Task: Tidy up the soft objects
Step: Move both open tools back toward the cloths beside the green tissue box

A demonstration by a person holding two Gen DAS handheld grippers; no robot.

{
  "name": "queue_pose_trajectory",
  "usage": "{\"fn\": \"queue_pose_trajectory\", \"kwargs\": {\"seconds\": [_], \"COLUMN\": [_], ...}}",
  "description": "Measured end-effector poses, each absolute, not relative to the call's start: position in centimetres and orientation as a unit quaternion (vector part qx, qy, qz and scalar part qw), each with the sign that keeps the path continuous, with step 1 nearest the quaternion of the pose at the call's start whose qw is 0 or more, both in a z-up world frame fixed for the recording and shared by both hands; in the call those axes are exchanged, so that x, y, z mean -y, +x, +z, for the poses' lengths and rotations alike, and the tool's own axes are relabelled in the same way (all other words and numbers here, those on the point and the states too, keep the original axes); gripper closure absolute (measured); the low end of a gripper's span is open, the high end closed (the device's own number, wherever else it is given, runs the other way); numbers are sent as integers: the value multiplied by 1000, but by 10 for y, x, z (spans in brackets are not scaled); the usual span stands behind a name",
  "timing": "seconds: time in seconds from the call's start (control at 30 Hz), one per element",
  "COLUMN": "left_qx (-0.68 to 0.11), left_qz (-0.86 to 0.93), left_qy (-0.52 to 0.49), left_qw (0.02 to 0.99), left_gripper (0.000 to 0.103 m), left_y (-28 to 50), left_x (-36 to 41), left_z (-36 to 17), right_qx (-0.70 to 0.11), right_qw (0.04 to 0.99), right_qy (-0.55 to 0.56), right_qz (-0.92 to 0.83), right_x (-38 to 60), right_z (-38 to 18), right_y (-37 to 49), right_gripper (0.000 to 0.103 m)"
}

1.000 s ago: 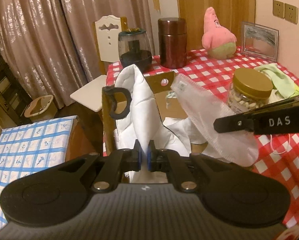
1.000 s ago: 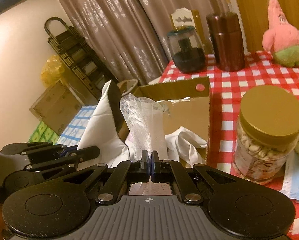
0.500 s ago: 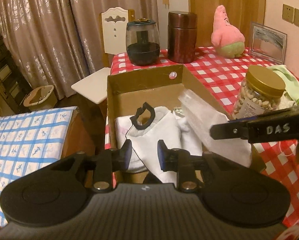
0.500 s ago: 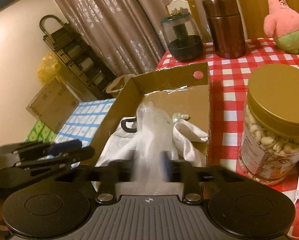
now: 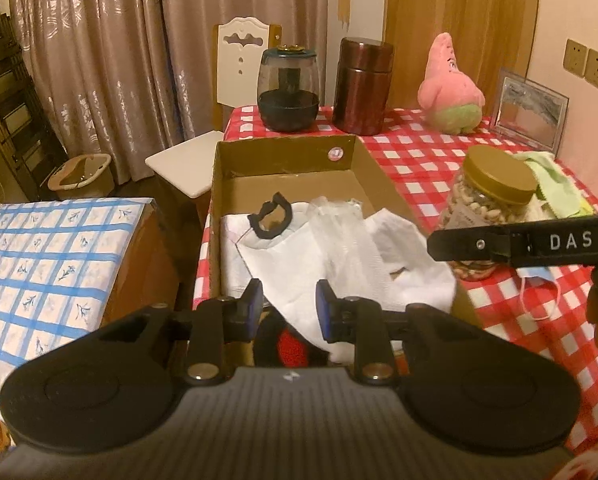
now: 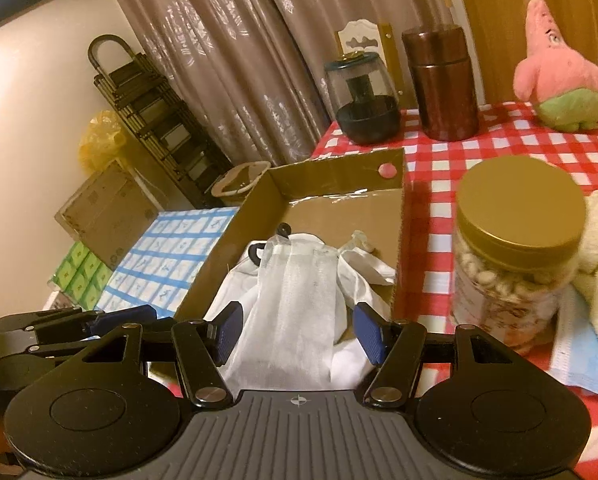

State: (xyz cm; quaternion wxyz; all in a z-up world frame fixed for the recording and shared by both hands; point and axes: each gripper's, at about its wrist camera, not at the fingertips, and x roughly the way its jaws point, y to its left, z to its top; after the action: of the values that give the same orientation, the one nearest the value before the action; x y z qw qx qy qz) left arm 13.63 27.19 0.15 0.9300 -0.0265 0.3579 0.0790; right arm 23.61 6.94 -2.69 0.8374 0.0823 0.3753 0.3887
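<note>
Inside the cardboard box (image 5: pixel 383 184) on the red-checked tablecloth (image 5: pixel 427 160) lie the task's things: a white cloth bag (image 5: pixel 283 264) with a black loop handle (image 5: pixel 271 222), and over it a translucent gauze pouch (image 6: pixel 299 300). Both pieces sag and crease under their own weight, so they are judged light, limp and easily snagged rather than fragile; the gauze looks thin and may slip between smooth pads unless several layers are pinched together. The left gripper (image 5: pixel 287 308) has just opened to a narrow gap, with a fold of the white bag lying between its blue pads but not clamped. The right gripper (image 6: pixel 297 330) has just opened to a moderate width, and the gauze pouch runs loosely through the gap, the pads standing apart from it on both sides. A sound hold on the bag would be its stitched edge or the stiffer loop handle, and on the pouch a gathered fold near its upper hem. Part of the bag hangs over the near wall of the box, though the gripper bodies hide how far. Beside the box stand a nut jar (image 6: pixel 515 256) and, farther back, a pink plush toy (image 5: pixel 451 92), soft, bulky and likely best pinched at a limb.
</note>
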Motion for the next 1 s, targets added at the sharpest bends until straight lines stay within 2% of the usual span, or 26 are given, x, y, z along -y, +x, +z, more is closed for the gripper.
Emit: {"fn": "queue_pose_trajectory", "kwargs": {"seconds": [0.37,0.6,0.73,0.83,1.0], "left_qx": [-344,-331,-327,-324,-317], "left_qz": [71,66,58,47,29], "left_qy": [-37,-38,-38,-37,-41], "left_qw": [936,941,943,944,947], "left_gripper": [74,58,55,47,39], "left_y": [112,102,98,96,94], "left_x": [-231,-203,-188,-174,-151], "left_z": [26,44,51,55,60], "right_qx": [-359,-348,-341,-340,-333], "right_qw": [858,872,883,888,896], "right_qy": [63,56,52,56,55], "right_qz": [361,339,319,306,288], "right_x": [-18,27,51,71,96], "right_z": [-6,4,9,11,14], "right_y": [199,176,164,156,145], "right_gripper": [42,42,42,42,42]}}
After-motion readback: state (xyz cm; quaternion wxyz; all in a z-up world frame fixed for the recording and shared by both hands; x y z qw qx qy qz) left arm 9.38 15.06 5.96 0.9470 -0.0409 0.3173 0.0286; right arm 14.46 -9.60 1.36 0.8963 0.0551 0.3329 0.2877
